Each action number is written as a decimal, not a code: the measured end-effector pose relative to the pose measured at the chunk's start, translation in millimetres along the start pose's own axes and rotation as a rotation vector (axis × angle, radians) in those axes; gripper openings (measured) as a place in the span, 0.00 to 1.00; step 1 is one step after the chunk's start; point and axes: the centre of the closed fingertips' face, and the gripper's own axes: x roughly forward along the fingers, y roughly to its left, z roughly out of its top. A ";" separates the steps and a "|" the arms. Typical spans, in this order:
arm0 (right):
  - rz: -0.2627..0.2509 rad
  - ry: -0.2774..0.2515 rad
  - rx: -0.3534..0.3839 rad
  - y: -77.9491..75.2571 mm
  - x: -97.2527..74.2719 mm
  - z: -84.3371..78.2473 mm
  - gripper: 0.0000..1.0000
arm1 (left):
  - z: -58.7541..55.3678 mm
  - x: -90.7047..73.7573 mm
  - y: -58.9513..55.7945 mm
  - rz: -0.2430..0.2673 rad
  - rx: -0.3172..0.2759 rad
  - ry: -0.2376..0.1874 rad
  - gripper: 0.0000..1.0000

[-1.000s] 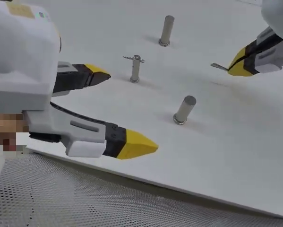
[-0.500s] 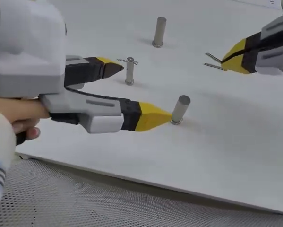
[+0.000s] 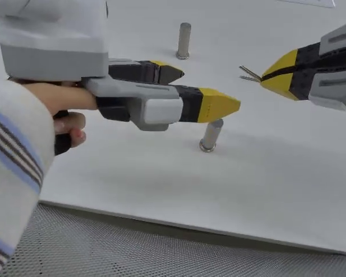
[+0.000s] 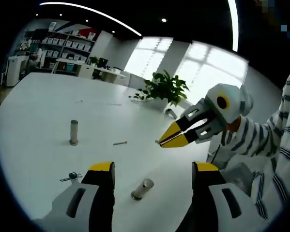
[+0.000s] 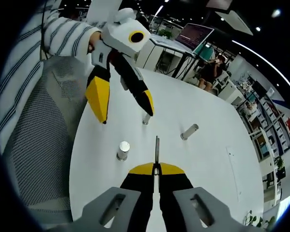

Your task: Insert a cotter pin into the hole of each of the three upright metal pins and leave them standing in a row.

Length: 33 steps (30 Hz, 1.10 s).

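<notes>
Two tongs hang over the white desk (image 3: 132, 167). At the left of the head view, the left tongs (image 3: 211, 89) are spread wide and empty. The far metal pin (image 3: 184, 40) stands bare at upper centre. The near metal pin (image 3: 209, 136) sits just below the spread tips, which are probably poised there to steady it. At right, the right tongs (image 3: 265, 78) are clamped on a cotter pin (image 3: 249, 73). Its legs point left, likely lined up for that pin's hole.
</notes>
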 end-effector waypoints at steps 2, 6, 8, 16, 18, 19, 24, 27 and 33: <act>-0.013 -0.012 -0.005 3.6 -2.4 4.6 0.00 | 2.6 4.5 -1.1 -0.018 -0.019 0.003 0.57; -0.042 -0.012 -0.001 8.8 -3.8 4.7 0.00 | 7.5 12.9 -1.2 -0.038 -0.055 -0.004 0.48; -0.050 -0.012 -0.001 10.0 -5.4 4.4 0.00 | 7.3 15.9 -2.5 -0.048 -0.055 0.006 0.43; -0.095 -0.016 -0.016 6.9 -9.9 6.4 0.00 | 3.8 27.1 -8.4 -0.088 -0.085 0.045 0.32; -0.104 -0.010 -0.028 6.5 -10.2 6.3 0.00 | 4.7 29.1 -11.1 -0.099 -0.082 0.051 0.29; -0.107 -0.008 -0.036 6.7 -10.3 6.8 0.00 | 4.8 30.1 -11.3 -0.097 -0.079 0.053 0.29; -0.105 -0.004 -0.050 8.4 -10.1 8.4 0.00 | 3.1 34.5 -13.0 -0.101 -0.071 0.073 0.22; -0.103 -0.006 -0.052 9.7 -9.4 9.5 0.00 | 3.5 36.4 -15.3 -0.108 -0.074 0.075 0.18; -0.103 0.000 -0.069 11.9 -9.3 10.2 0.00 | 1.8 38.0 -18.2 -0.116 -0.071 0.087 0.11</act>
